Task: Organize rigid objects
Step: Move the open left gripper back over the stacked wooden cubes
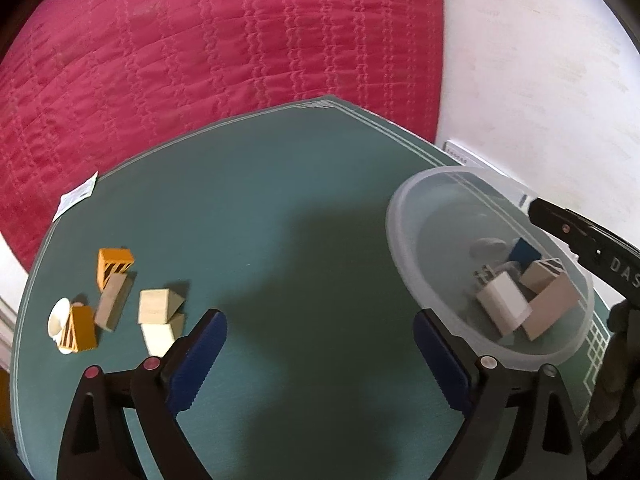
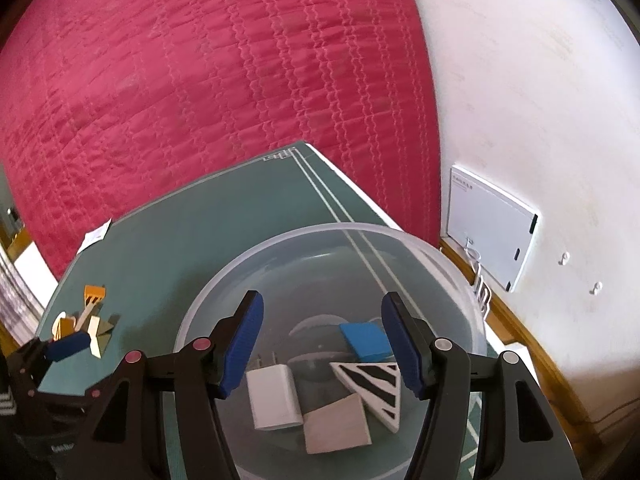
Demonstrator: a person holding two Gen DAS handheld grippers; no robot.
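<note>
A clear plastic bowl (image 2: 280,248) stands on the green mat (image 2: 192,232) and holds a white charger (image 2: 274,400), a grey block (image 2: 336,424), a black-and-white striped wedge (image 2: 376,384) and a blue block (image 2: 366,340). My right gripper (image 2: 322,340) is open and empty above the bowl. My left gripper (image 1: 320,356) is open and empty over the mat, between the bowl (image 1: 404,248) and a loose pile: orange slatted pieces (image 1: 114,264), a grey block (image 1: 114,300), cream wedges (image 1: 158,306) and a white round piece (image 1: 58,316).
A red quilted bedspread (image 1: 200,60) lies behind the mat. A white wall (image 2: 540,100) with a white box (image 2: 488,224) is at the right. A paper tag (image 1: 76,196) lies at the mat's far left edge.
</note>
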